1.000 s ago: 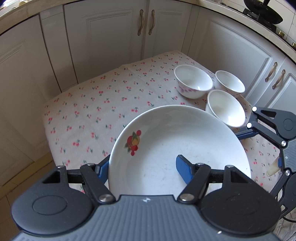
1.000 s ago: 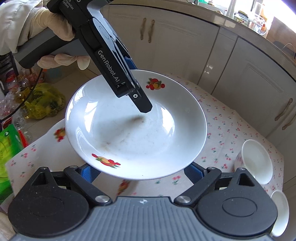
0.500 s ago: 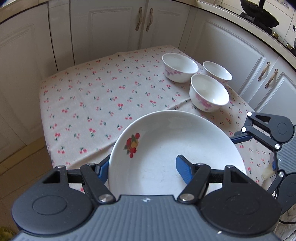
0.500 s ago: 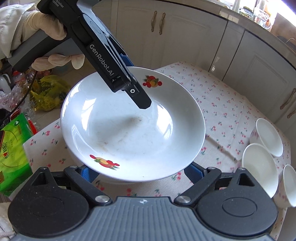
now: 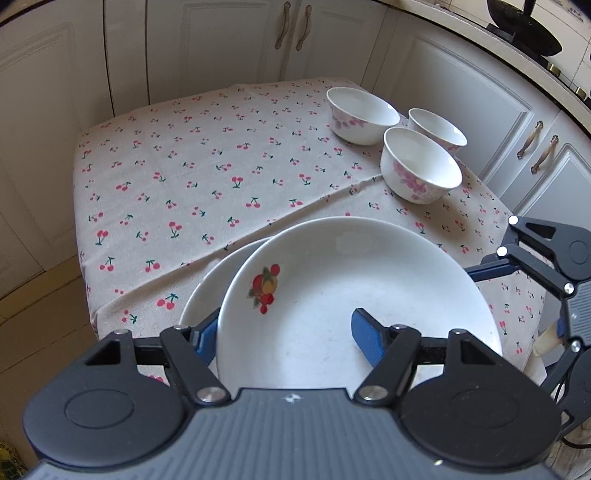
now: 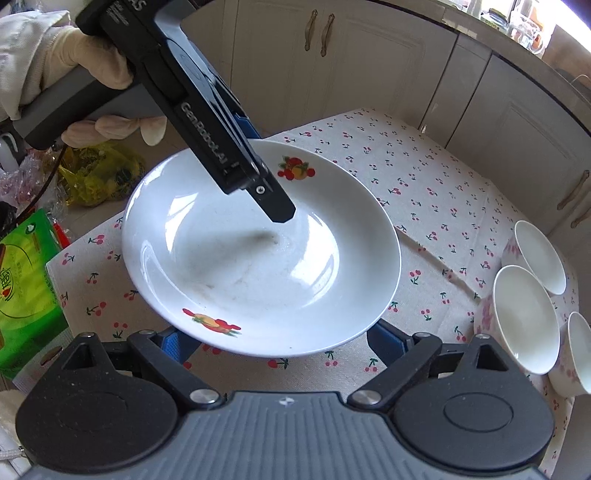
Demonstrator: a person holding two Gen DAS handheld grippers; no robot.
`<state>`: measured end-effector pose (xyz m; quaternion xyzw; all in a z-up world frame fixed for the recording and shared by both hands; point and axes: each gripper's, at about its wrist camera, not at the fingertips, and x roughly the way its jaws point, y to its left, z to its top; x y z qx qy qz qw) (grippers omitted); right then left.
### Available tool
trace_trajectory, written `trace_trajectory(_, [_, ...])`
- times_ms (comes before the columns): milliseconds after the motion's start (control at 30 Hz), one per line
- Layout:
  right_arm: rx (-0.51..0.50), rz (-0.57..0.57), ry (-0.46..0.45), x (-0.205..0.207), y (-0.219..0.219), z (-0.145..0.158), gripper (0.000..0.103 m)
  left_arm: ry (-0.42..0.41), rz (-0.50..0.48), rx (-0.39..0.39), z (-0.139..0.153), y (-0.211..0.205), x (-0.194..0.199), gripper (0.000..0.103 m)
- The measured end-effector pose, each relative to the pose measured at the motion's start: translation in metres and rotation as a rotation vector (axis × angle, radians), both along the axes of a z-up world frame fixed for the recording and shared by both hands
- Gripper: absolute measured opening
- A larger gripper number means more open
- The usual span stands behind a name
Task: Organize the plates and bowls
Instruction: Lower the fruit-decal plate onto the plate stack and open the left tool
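Cherry-print tablecloth [image 5: 207,177] | left gripper [image 5: 284,332] clamps white fruit-decal ceramic plate [image 5: 354,291] for stacking | right gripper [image 6: 284,341] gapes empty beneath

Home kitchen: cream cabinets [image 5: 229,48] w/ handles, wok [image 5: 524,27] on stove, cherry-print tablecloth [image 5: 192,173]

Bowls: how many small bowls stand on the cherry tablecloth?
3, clustered at the table's far right corner: one nearest, one behind it beside the cabinets, and one to their left. None seems hidden.
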<state>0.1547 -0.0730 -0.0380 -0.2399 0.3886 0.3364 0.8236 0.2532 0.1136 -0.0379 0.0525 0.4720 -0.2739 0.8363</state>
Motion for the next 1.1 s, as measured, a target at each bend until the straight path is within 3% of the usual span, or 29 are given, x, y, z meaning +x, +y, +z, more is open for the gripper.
trace_trajectory(400, [-0.036,0.022,-0.003,-0.007,0.008,0.0,0.097,0.029,-0.001,-0.003,-0.012,0.002,0.005,0.072])
trace_trajectory(867, [-0.034,0.023,0.006,-0.009,0.009,0.004,0.098,0.027,-0.072,0.135,-0.007,-0.015,0.004,0.08])
trace_trajectory(1100, [-0.022,0.019,0.01,-0.009,0.009,0.005,0.099,0.015,-0.066,0.132,-0.004,-0.011,0.004,0.081])
